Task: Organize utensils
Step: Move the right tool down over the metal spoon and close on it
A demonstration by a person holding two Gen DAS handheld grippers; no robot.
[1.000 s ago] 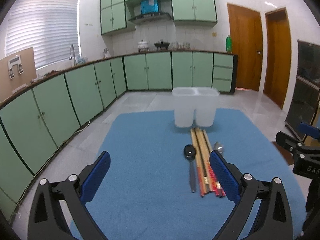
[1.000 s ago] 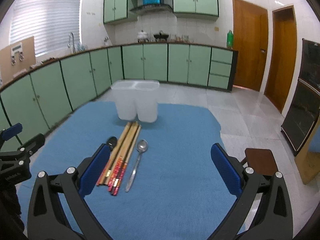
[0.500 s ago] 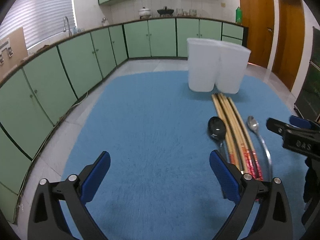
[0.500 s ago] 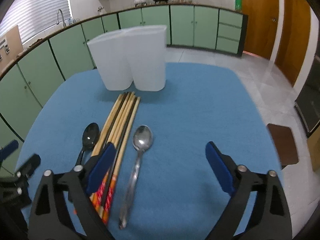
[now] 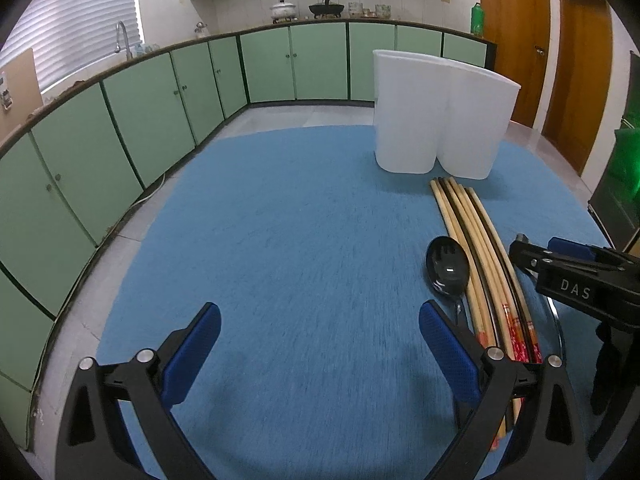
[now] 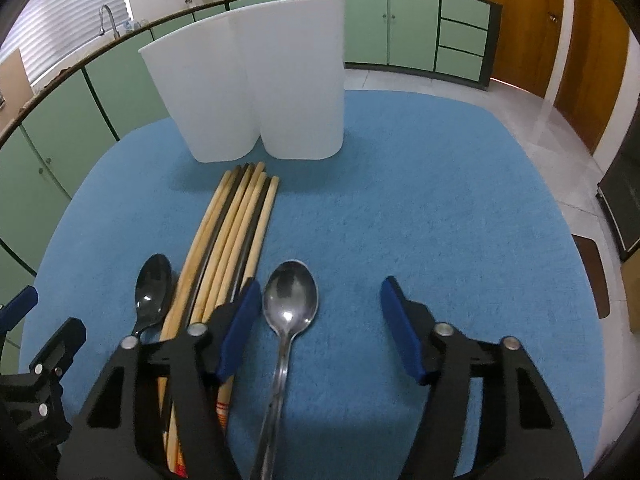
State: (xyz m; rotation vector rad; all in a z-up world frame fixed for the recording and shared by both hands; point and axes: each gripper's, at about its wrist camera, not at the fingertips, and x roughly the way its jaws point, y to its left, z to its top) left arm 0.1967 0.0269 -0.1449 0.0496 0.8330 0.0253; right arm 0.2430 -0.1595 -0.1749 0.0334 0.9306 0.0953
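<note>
On the blue mat [image 6: 420,200] lie a silver spoon [image 6: 292,300], a bundle of wooden chopsticks [image 6: 236,220] and a black spoon [image 6: 154,292], all side by side. Two white containers [image 6: 264,80] stand joined behind them. My right gripper [image 6: 320,284] is low over the silver spoon. Its jaws are closing, the spoon's handle runs between them, and the pads do not touch it. My left gripper [image 5: 320,308] is open over bare mat, with the black spoon [image 5: 447,268] and chopsticks [image 5: 472,232] just right of its right finger.
The mat's rounded edge drops to a tiled floor on every side. Green cabinets [image 5: 120,128] curve along the left and back. Wooden doors [image 5: 516,40] stand at the far right, and a brown stool [image 6: 592,276] sits below the table's right edge.
Both grippers have come down and forward toward the utensils. The right gripper's jaws have narrowed around the silver spoon. The left gripper's jaws stay wide.
</note>
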